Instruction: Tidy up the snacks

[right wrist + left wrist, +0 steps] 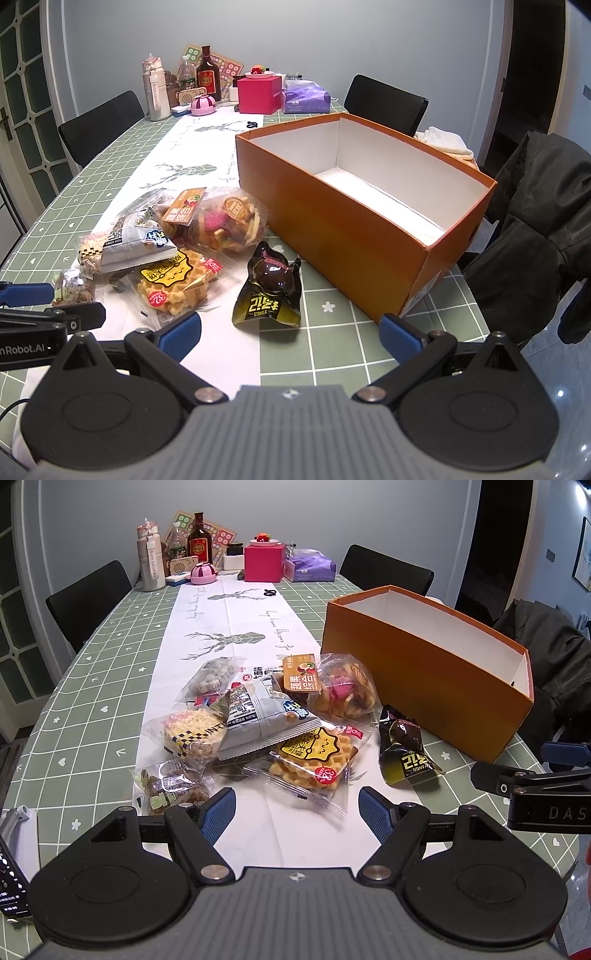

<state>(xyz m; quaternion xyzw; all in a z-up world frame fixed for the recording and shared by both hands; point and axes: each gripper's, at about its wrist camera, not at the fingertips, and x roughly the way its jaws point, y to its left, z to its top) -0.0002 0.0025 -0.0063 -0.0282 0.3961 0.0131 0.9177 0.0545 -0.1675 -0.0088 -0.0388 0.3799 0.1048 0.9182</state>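
Both sets of jaws gape wide, empty, above the counter; left gripper sits just short of the waffle packet; right gripper faces the dark pouch beside the orange box.

home dining room, tablecloth-covered table, chairs
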